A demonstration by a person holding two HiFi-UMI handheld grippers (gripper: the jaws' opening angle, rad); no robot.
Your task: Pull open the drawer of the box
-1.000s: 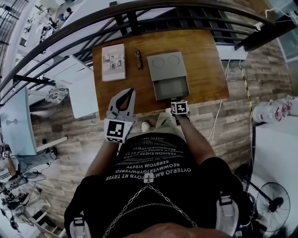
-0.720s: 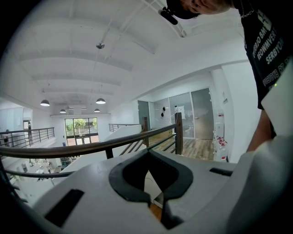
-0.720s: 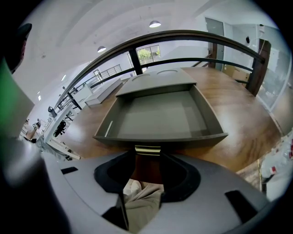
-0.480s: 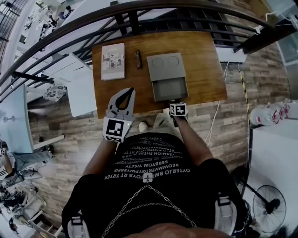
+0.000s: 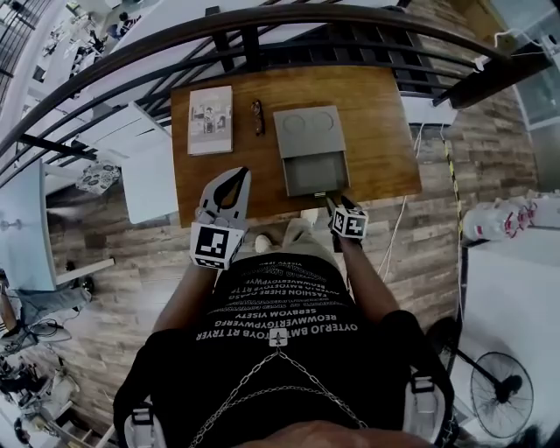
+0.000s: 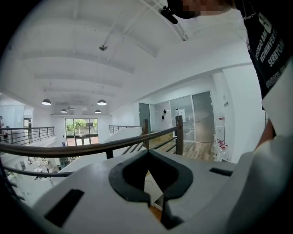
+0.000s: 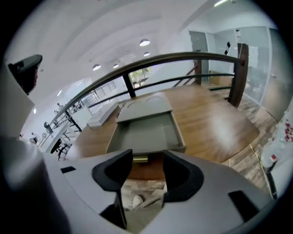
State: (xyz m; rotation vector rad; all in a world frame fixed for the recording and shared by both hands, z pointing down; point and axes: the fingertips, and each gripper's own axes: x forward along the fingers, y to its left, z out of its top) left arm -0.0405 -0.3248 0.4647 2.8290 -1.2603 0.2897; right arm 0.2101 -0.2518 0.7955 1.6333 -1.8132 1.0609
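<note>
The grey box [image 5: 307, 129] stands on the wooden table [image 5: 381, 131], and its drawer [image 5: 316, 174] is pulled out toward me. In the right gripper view the drawer [image 7: 145, 136] shows an empty inside and a small brass handle [image 7: 139, 159] on its front. My right gripper [image 5: 333, 203] hovers just off the table's near edge, in line with the handle. Its jaws are opening and the pads stand apart from the handle, holding nothing. My left gripper [image 5: 240, 174] rests over the table's front edge to the left of the box, its tips together and empty.
A booklet [image 5: 213, 118] and a small dark object [image 5: 258, 115] lie at the back left of the table. A dark railing [image 5: 262, 22] curves behind the table. A white desk [image 5: 149, 171] stands at its left. Wooden floor and a shoe [image 5: 262, 242] lie below.
My right gripper has come off the drawer handle, spread its jaws and drawn back toward me and a little right. The drawer stays out. The left gripper has barely moved.
</note>
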